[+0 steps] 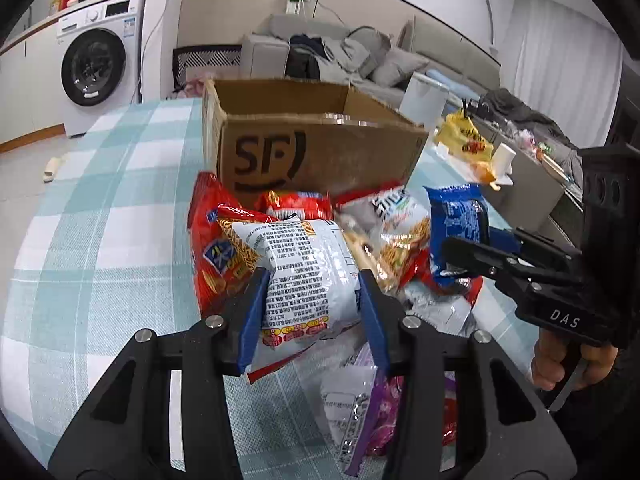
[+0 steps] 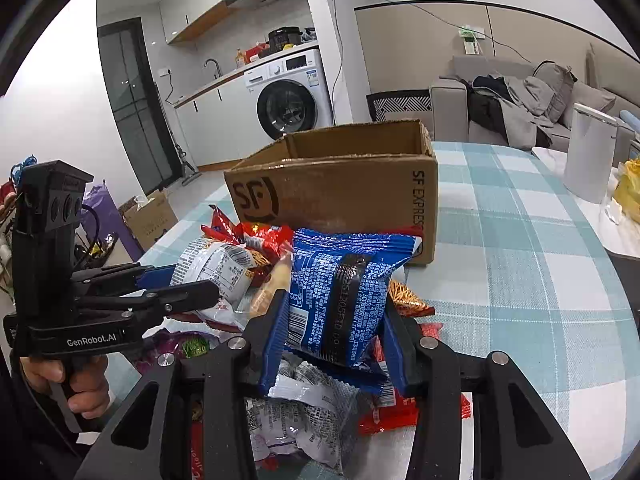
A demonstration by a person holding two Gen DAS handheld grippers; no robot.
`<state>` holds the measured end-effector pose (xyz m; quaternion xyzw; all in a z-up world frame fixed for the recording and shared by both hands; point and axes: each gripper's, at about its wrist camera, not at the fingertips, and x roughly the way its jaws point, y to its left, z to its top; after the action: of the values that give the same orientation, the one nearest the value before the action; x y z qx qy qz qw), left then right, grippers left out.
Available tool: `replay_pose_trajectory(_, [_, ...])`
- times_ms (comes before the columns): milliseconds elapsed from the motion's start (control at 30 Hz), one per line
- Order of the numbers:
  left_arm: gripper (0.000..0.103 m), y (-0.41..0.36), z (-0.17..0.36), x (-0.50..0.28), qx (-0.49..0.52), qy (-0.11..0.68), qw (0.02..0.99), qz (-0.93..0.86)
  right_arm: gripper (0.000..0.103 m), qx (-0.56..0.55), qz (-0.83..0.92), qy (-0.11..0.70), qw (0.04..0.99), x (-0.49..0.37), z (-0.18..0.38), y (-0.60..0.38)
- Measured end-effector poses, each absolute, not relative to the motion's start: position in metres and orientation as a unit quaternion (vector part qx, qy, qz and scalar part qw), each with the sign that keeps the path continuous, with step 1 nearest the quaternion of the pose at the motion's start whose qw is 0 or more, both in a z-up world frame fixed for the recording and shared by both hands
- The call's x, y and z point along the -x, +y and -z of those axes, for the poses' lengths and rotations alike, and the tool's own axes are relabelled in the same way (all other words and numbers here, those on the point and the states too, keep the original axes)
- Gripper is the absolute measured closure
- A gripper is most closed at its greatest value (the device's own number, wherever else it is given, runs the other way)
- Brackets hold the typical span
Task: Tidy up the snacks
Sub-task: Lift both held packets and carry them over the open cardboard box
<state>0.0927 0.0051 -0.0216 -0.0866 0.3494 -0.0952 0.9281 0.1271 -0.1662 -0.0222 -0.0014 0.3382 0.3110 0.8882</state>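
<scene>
I see both views lit evenly and brightly, with only soft shadows. Strong fisheye bending curves the walls, and black vignette fills the corners. Glare glints off the foil snack packets (image 1: 308, 280); the pictures look slightly soft.

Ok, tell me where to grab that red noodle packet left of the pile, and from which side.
Take the red noodle packet at its upper left edge, coming from the open tablecloth side. It leans tilted against the pile, and the white packet held in the left gripper overlaps its right half, so only that edge is free.
</scene>
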Motion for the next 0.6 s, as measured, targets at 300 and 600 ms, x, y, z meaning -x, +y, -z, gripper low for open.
replay_pose_trajectory(300, [0.061,0.001,-0.002,-0.089,0.079,0.319,0.94,0.092,0.06,0.0,-0.316,0.315,0.895,-0.125,0.006,-0.17])
replay_pose_trajectory(600, [0.061,0.002,-0.029,-0.088,0.082,0.286,0.95,0.09,0.06,-0.005,-0.316,0.289,0.904,-0.132,-0.023,-0.174])
